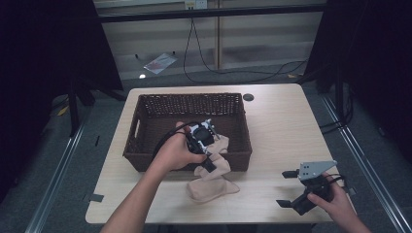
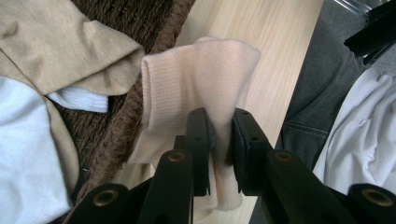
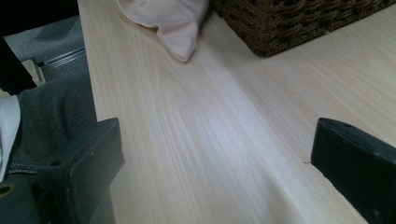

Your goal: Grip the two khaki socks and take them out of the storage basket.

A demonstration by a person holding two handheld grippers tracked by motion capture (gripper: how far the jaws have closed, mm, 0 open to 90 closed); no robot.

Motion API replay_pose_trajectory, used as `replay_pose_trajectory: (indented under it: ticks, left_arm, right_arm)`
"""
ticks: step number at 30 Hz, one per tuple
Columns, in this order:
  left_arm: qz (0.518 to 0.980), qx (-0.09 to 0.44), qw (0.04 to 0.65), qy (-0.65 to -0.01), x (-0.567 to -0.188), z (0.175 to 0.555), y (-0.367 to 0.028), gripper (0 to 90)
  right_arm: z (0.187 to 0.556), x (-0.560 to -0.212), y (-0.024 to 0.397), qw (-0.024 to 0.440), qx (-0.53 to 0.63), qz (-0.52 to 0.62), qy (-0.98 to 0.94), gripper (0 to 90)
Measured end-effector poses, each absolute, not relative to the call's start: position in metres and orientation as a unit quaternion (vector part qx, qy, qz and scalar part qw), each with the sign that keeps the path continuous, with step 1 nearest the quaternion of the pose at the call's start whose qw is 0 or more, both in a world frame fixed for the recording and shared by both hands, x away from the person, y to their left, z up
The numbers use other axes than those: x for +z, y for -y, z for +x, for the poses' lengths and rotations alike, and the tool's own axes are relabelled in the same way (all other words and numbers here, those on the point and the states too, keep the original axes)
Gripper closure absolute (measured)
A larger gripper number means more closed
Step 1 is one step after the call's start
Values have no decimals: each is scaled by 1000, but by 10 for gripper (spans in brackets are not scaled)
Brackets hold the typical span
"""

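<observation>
A peach sock hangs over the front rim of a dark wicker basket and spreads onto the table. My left gripper points down at the basket's front edge. In the left gripper view this gripper is shut on a fold of the sock, beside the basket rim. My right gripper rests open near the table's front right corner. Its jaws stand wide apart over bare wood, with the sock's tip and a basket corner farther off.
A tan cloth and a white cloth lie inside the basket. The wooden table has free room to the right of the basket. A black round cap sits near the far edge. Cables run across the floor behind.
</observation>
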State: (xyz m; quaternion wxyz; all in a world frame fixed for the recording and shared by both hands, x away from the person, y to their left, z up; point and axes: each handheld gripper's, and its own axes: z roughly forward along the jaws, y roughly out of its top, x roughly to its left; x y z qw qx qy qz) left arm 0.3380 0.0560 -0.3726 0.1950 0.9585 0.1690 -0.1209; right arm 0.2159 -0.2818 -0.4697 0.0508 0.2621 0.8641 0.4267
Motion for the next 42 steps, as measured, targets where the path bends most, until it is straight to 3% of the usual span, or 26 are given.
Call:
replay_pose_trajectory:
  ticks: [15,17,19,23,28,33,42]
  left_arm:
    - [961,-114,192,-166,-389,332,-55,757]
    - [962,-112,186,-166,-392,329,-54,677]
    - [962,-107,191,-164,-394,328,-55,525]
    - [959,-105,195,-174,-396,324,-60,351]
    - [958,-95,208,-175,-400,318,-69,216]
    - [956,-83,227,-166,-407,312,-77,150]
    - [955,-65,236,-165,-421,303,-94,110]
  right_arm:
    - [216,-470,282,51,427,261,-864,23]
    - [216,-470,282,51,427,262,-864,23]
    - [216,-469,282,52,426,263,-864,23]
    - [216,-469,282,53,425,262,-865,23]
    - [216,-469,282,53,425,262,-865,23]
    - [216,-470,281,52,424,262,-865,23]
    - [216,-470,281,52,425,263,-865,23]
